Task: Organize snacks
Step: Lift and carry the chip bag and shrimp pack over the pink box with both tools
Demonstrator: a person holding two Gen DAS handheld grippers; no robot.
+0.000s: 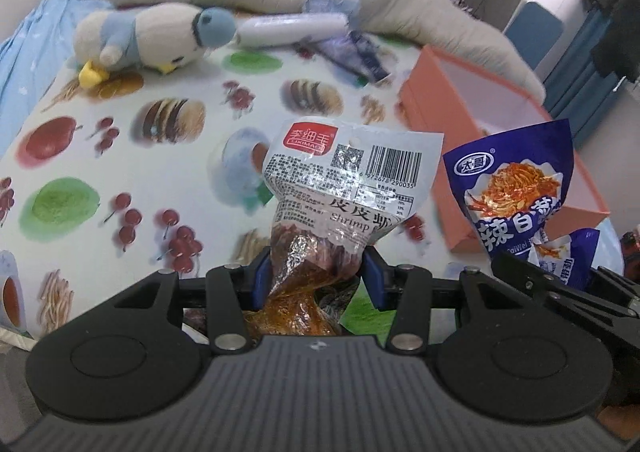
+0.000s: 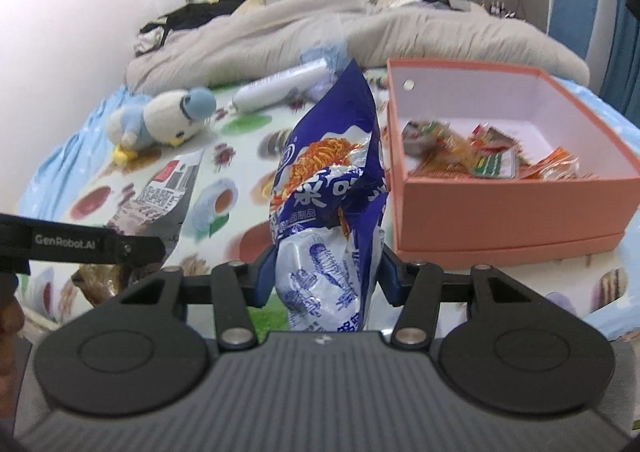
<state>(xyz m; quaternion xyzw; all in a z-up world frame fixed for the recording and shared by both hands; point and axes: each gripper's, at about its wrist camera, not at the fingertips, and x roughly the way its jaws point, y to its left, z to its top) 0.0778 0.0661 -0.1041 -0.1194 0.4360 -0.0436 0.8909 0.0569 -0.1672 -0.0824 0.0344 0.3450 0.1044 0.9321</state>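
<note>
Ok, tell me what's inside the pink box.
The pink box holds several small orange, red and green snack packets lying loose on its floor. Its near wall hides the front strip of the floor, so anything lying there cannot be seen.

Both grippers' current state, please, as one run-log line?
left gripper: shut on shrimp packet | right gripper: shut on blue packet | orange box: open

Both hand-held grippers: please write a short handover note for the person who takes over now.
Left hand-held gripper: shut on the clear shrimp snack packet with red logo.
Right hand-held gripper: shut on the blue-and-white foil snack bag.
Both are held above the fruit-print bedsheet.
Done: several small orange snack packets lie in the open pink cardboard box.
Left: put both held snacks into the box.
</note>
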